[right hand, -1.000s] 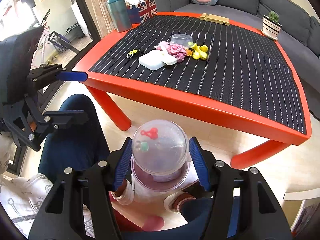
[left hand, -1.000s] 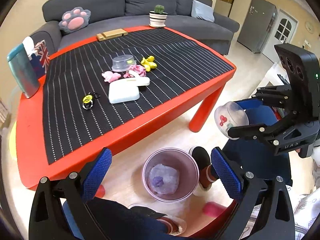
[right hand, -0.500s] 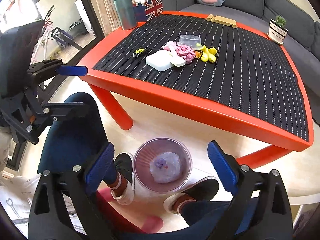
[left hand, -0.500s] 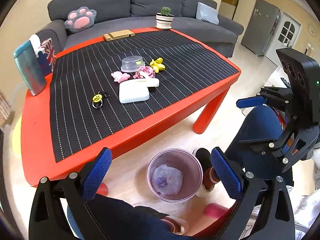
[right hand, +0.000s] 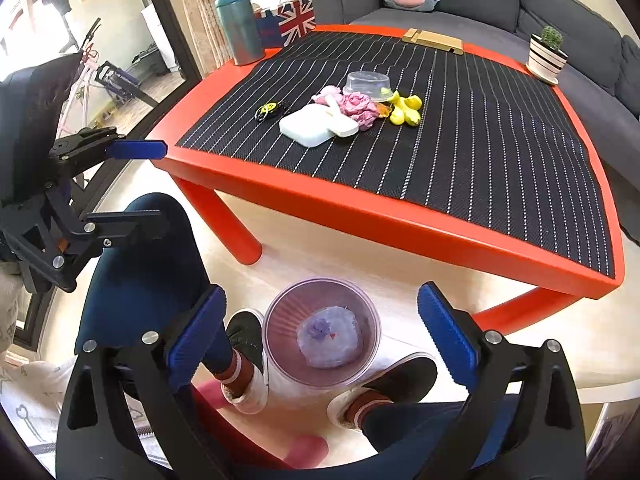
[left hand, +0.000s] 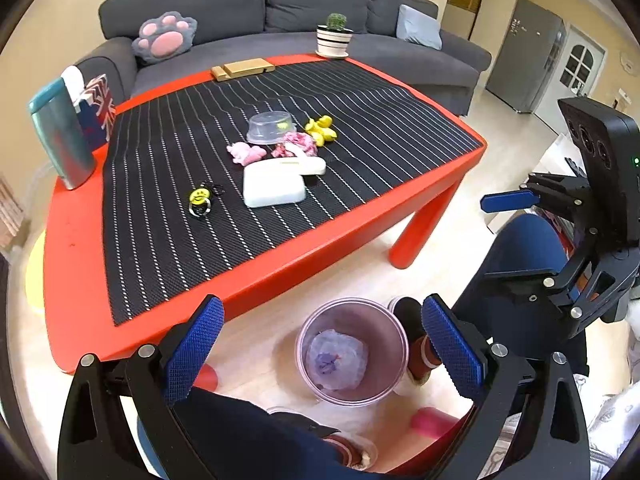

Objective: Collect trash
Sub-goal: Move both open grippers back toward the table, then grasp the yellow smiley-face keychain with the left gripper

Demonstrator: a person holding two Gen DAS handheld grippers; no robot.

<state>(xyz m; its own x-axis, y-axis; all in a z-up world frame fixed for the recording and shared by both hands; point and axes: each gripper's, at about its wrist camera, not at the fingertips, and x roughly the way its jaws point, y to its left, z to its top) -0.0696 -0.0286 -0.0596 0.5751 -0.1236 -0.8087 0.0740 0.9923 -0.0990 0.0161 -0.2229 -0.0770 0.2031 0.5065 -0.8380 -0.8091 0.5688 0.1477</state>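
Kid: Gray sofa (left hand: 240,4) at the back, and a big red table (left hand: 68,240) in front with a stripy black mat (left hand: 360,112) on it. What is on the mat?

Helper: Little things sit in a bunch near the middle. You can see a white box (left hand: 274,188), a clear plastic bowl (left hand: 267,128) turned upside down, a crumpled pink paper (right hand: 358,107), a pink toy (left hand: 246,153), some yellow ducks (left hand: 321,130) and a smiley keychain (left hand: 200,197).

Kid: Where does the trash go?

Helper: Into the round trash bin (right hand: 276,320) on the floor, just in front of the table, between the person's feet. A clear ball (right hand: 329,343) lies inside it.

Kid: What are the grabbers doing?

Helper: Both are up above the bin. The left gripper (left hand: 320,344) has its blue jaws wide apart, with nothing between them. The right gripper (right hand: 322,330) is the same, jaws wide apart and holding nothing.

Kid: What else?

Helper: A teal cup (right hand: 240,28) stands at the table's corner beside a flag tissue box (right hand: 288,20), and a small cactus pot (right hand: 546,54) stands at another corner.
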